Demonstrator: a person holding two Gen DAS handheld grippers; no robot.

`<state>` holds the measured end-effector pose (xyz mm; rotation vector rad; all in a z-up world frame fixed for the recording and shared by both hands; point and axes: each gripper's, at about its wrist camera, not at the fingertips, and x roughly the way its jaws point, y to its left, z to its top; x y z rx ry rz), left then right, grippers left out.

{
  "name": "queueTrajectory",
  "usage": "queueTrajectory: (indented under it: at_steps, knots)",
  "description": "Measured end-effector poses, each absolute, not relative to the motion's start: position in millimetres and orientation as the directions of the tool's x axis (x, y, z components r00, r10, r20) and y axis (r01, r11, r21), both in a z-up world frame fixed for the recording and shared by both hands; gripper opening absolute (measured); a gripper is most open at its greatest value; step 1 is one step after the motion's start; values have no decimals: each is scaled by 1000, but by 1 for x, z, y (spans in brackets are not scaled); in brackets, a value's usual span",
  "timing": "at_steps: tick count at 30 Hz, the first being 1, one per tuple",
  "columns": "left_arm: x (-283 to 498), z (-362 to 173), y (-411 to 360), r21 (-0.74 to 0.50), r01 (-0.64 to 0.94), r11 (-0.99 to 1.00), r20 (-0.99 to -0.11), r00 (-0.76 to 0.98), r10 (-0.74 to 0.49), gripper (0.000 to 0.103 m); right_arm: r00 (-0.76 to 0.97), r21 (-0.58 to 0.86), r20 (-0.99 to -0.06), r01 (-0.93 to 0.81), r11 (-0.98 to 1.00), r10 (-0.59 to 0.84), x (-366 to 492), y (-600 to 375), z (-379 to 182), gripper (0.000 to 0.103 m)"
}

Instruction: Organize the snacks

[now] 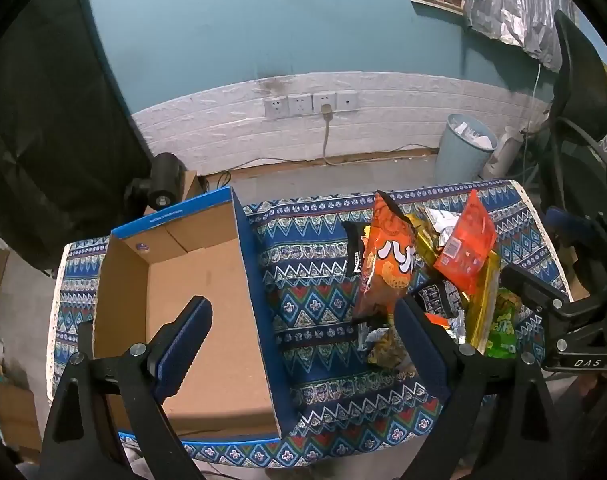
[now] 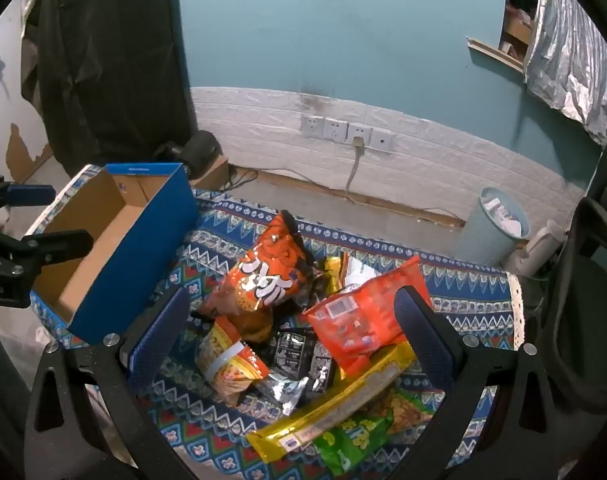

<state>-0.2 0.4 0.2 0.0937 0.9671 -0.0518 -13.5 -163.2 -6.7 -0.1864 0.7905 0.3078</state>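
Observation:
A pile of snack packets lies on the patterned tablecloth: an orange puffed bag [image 1: 387, 264] [image 2: 271, 276], a red-orange packet [image 1: 467, 248] [image 2: 367, 320], a long gold packet [image 2: 335, 412], a green bag [image 2: 351, 444] and black packets [image 2: 299, 356]. To the pile's left stands an open cardboard box [image 1: 191, 280] [image 2: 139, 248] with blue outer walls and nothing in it. My left gripper [image 1: 303, 332] [image 2: 71, 217] hangs open, straddling the box's right wall, holding nothing. My right gripper [image 2: 293, 320] [image 1: 527, 244] hovers open above the pile, its fingers either side of the packets without touching them.
The tablecloth [image 1: 315, 288] ends at a lace edge on the right. Behind the table are the floor, a light blue waste bin [image 1: 463, 156], wall sockets [image 1: 311, 104] with a plugged cable, and a black office chair [image 1: 579, 92] at far right. A dark cloth hangs at left.

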Motion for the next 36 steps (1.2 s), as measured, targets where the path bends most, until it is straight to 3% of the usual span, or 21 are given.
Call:
queueTrajectory:
  at_steps: [36]
  knots:
    - [-4, 2, 3, 34, 89, 995, -827, 562, -22, 93, 661, -51, -722, -344, 938, 203, -14, -160, -9, 100]
